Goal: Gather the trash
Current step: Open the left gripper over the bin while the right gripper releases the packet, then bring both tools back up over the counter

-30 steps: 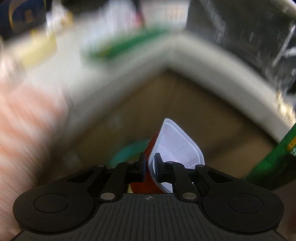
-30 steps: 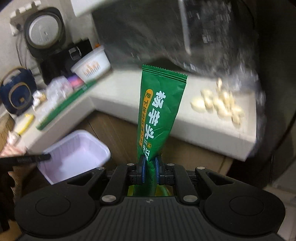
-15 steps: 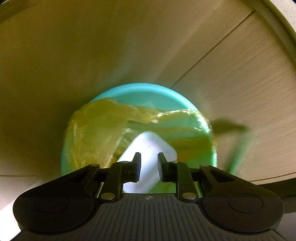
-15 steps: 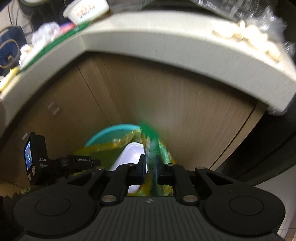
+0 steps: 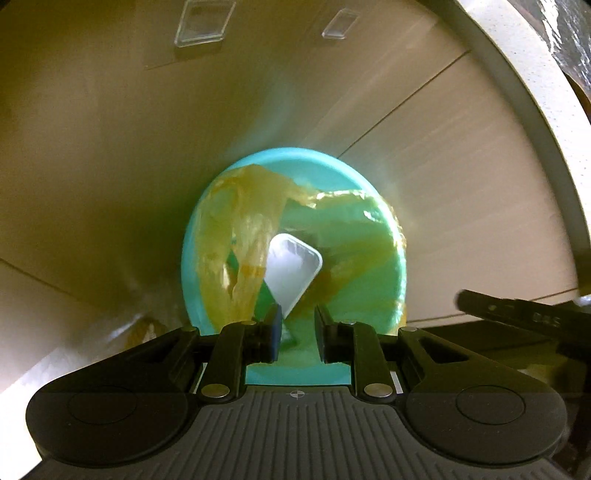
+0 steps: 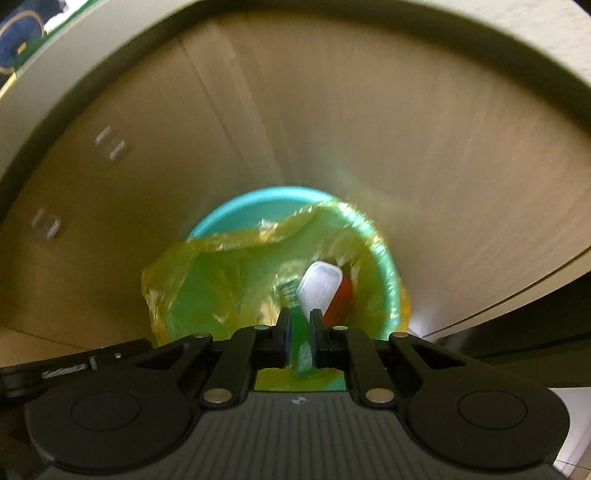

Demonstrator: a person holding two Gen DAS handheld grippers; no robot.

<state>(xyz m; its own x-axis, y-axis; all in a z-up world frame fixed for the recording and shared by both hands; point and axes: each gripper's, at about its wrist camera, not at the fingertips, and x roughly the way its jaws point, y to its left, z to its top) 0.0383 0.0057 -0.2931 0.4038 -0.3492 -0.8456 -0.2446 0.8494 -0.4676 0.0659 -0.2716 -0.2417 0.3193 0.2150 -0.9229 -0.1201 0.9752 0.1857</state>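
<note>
A teal bin (image 5: 280, 158) lined with a yellow bag (image 5: 236, 236) stands on the floor against the cabinet. A white tray (image 5: 291, 269) lies tilted inside it, its red outside (image 6: 341, 299) showing in the right wrist view. My left gripper (image 5: 297, 332) hangs above the bin, open, with nothing between its pads. My right gripper (image 6: 297, 317) is over the same bin (image 6: 236, 218), shut on a green snack wrapper (image 6: 300, 343) whose blurred end points down beside the tray (image 6: 319, 288).
Wooden cabinet doors (image 5: 443, 184) rise behind the bin under a pale countertop edge (image 5: 524, 92). Clear plastic tabs (image 5: 203, 22) sit on one door. The other gripper's body shows at each view's lower edge (image 5: 517, 317) (image 6: 74, 365).
Both grippers dropped from counter height to just over the bin. The left let go of the white tray, which fell into the bag. The right still grips the green wrapper.
</note>
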